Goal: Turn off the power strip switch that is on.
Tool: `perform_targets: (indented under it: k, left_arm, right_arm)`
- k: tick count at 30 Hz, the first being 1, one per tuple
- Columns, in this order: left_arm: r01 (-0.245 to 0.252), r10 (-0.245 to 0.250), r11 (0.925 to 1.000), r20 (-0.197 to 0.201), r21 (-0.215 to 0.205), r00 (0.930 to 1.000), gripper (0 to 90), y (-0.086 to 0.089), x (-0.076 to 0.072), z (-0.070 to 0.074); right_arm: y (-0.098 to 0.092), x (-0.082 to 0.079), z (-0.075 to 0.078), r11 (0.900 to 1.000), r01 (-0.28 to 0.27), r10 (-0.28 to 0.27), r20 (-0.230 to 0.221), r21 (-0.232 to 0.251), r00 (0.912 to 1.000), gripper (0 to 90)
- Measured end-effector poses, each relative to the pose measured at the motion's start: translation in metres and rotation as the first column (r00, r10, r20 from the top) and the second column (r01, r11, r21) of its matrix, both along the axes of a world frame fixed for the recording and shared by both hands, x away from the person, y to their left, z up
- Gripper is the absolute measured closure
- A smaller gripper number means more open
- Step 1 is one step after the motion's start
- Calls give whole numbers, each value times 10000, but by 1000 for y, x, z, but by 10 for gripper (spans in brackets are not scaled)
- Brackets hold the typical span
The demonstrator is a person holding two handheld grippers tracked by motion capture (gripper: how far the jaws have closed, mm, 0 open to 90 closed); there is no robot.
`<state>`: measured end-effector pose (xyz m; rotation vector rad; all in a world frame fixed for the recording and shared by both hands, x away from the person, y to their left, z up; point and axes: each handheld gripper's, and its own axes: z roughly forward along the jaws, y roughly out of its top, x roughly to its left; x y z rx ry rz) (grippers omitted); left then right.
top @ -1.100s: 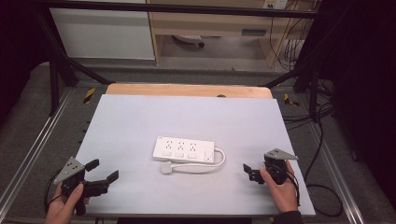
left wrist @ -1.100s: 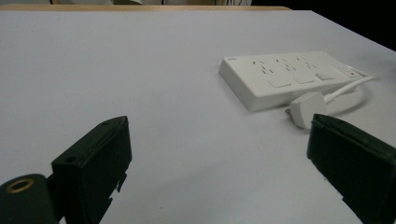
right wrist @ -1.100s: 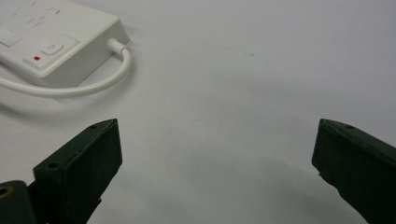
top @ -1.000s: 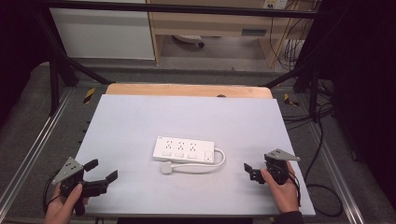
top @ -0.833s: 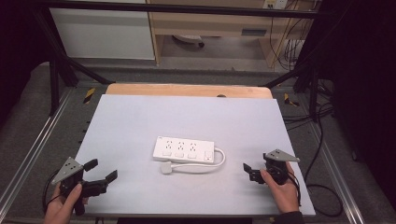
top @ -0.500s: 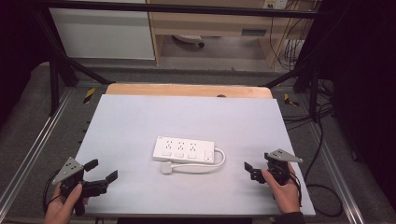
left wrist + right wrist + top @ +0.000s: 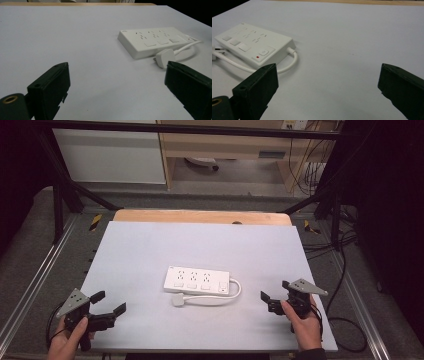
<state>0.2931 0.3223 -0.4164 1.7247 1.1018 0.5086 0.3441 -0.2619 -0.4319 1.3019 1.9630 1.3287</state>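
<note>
A white power strip [image 7: 197,280] lies flat in the middle of the grey table top [image 7: 200,240], with its white cable [image 7: 235,292] looping round to a white plug [image 7: 178,300] in front of it. My left gripper [image 7: 109,302] is held at the near left corner, open, jaws pointing right toward the strip. My right gripper [image 7: 274,290] is at the near right, open, jaws pointing left. In the left gripper view the open gripper [image 7: 117,92] frames bare table, the strip [image 7: 152,41] and plug [image 7: 163,57] ahead right. The right gripper [image 7: 328,92] has the strip [image 7: 254,43] ahead left.
A wooden strip [image 7: 200,216] borders the table's far edge. Metal frame rails [image 7: 35,280] run along both sides, and black cables [image 7: 345,320] lie on the floor at the right. White and wooden cabinets [image 7: 110,155] stand beyond the table.
</note>
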Motion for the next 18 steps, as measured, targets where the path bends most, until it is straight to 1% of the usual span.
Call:
perform_targets:
  k: [2, 7, 9, 10, 12, 13, 15, 16, 18]
  left_arm:
    - [0, 0, 10000, 15, 33, 10000, 62, 0, 0, 0]
    - [21, -21, 10000, -17, 43, 10000, 62, -1, 0, 0]
    - [39, -39, 10000, -19, 40, 10000, 62, -1, 0, 0]
    - [51, -51, 10000, -26, 49, 10000, 62, -1, 0, 0]
    - [54, -54, 10000, -30, 52, 10000, 62, -1, 0, 0]
    - [36, -36, 10000, -43, 57, 10000, 62, -1, 0, -1]
    - [28, -28, 10000, -51, 53, 10000, 62, -1, 0, -1]
    - [28, -27, 10000, -56, 55, 10000, 62, -1, 0, -1]
    - [53, -52, 9999, -56, 109, 10000, 62, -1, 0, -1]
  right_arm:
    - [0, 0, 2, 9998, -127, 127, 25, 162, 9999, 30]
    - [2, -2, 9, 9991, -164, 156, 198, 401, 9997, 27]
    - [3, -2, 10, 9991, -134, 125, 238, 401, 9996, 27]
    - [3, -2, 14, 9992, -115, 102, 338, 393, 9994, 27]
    - [4, -2, 16, 9993, -106, 91, 414, 361, 9991, 27]
    - [5, -2, 20, 9993, -111, 93, 498, 356, 9987, 28]
    - [6, -1, 22, 9993, -130, 112, 532, 340, 9985, 28]
    - [8, -1, 25, 9994, -102, 81, 634, 337, 9980, 31]
    - [9, -1, 28, 9994, -167, 147, 675, 298, 9976, 31]
